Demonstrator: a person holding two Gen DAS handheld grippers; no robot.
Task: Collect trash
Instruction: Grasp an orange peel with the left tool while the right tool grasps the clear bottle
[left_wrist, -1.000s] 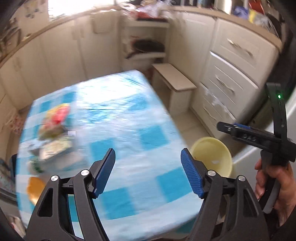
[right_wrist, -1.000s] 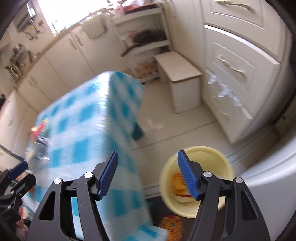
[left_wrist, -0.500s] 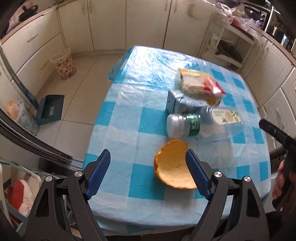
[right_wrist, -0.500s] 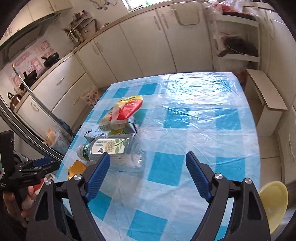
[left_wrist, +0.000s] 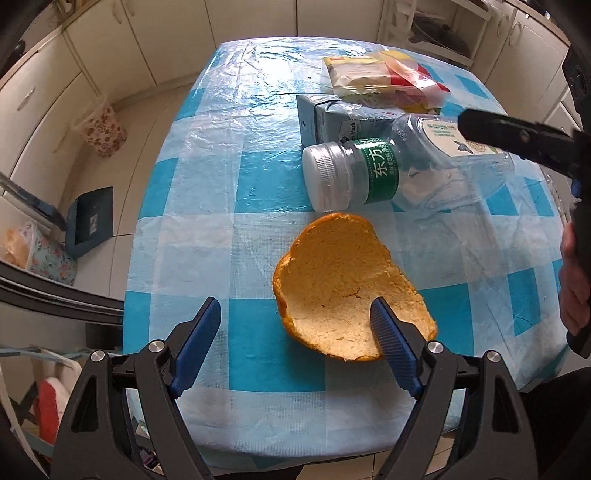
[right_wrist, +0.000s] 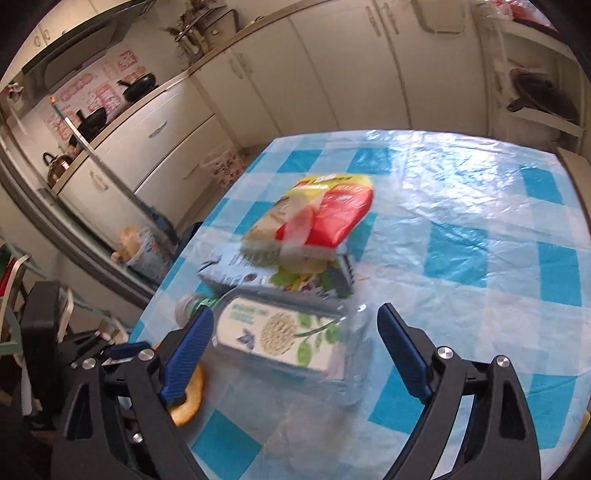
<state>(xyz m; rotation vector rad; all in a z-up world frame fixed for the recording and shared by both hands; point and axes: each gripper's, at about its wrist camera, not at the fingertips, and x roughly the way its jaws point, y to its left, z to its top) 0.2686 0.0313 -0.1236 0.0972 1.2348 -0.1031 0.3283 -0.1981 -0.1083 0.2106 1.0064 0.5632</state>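
On the blue-checked tablecloth (left_wrist: 221, 192) lies a big piece of orange peel (left_wrist: 343, 284), inner side up. My left gripper (left_wrist: 293, 314) hangs open over its near edge, the right finger in front of the peel. Behind it a clear bottle (left_wrist: 369, 173) with a green label lies on its side, then a grey carton (left_wrist: 332, 118) and a red-yellow snack packet (left_wrist: 380, 74). My right gripper (right_wrist: 295, 317) is over the bottle (right_wrist: 284, 332), jaws opening, the bottle showing between them untouched. The carton (right_wrist: 258, 277), packet (right_wrist: 317, 218) and peel (right_wrist: 190, 398) also show.
A floral waste bin (left_wrist: 101, 129) and a dark dustpan (left_wrist: 90, 221) stand on the tiled floor left of the table. Cream cupboards ring the room. An open shelf with a pan (right_wrist: 543, 99) stands at the back right. A hand (left_wrist: 576, 280) holds the right gripper.
Both views swung from the floor and a yellow basin onto the table. The left gripper dropped closer to the peel. The right gripper neared the bottle and its jaws widened.
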